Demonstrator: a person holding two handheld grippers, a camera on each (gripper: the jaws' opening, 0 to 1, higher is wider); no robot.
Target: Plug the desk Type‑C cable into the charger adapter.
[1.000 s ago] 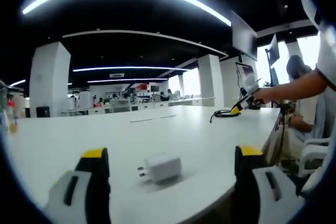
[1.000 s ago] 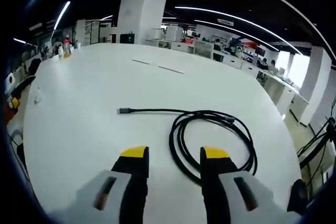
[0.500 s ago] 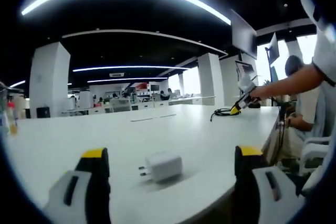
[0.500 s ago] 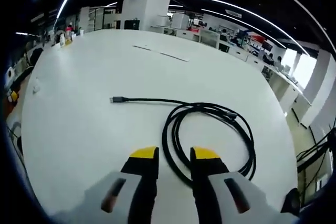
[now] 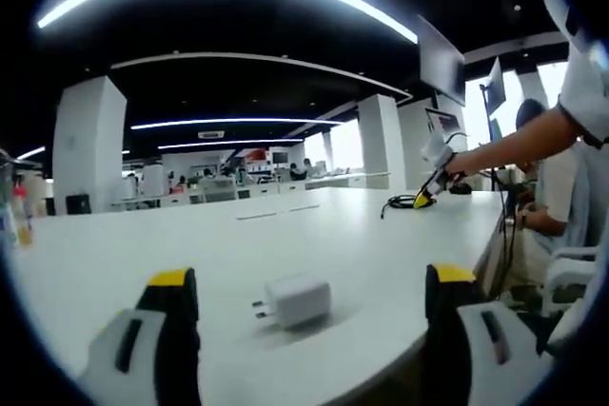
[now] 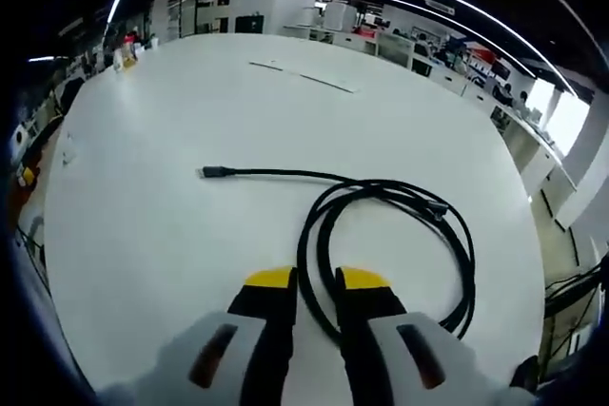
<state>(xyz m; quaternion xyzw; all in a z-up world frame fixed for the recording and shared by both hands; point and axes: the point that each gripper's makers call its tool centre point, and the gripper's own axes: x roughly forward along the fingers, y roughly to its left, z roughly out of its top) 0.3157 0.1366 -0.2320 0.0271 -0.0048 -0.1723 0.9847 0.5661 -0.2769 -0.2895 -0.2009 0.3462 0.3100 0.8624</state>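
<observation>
1. Your right hand-held gripper [image 6: 312, 278] has its jaws nearly together around the near arc of the black Type-C cable [image 6: 381, 235], which lies coiled on the white counter [image 6: 143, 216]. From this angle I cannot tell whether the yellow tips actually pinch the cord or only straddle it. If they only straddle it, the cable slips free when you lift.

2. You are at the loop, not the plug. The connector end [image 6: 211, 172] lies well apart, at the far left of the coil on a straight run. Lifting from the loop would likely drag the whole coil, let the plug swing, and give you no control over its orientation for insertion.

3. The coil has several overlapping turns, with a second end [image 6: 436, 206] resting on its far right side. Pulling one turn may tighten the others into a tangle or sweep the cable toward the counter's edge.

4. Your left hand-held gripper [image 5: 309, 287] stands with its jaws wide apart, holding nothing. The white charger adapter [image 5: 295, 300] lies on its side between them, near the counter's near edge, with its prongs pointing left.

5. The adapter looks light and smooth. If you close off-centre it may skid or rotate, and a nudge could push it off the edge.

6. I cannot see the adapter's port, so you may clamp over it and block the plug.
</observation>
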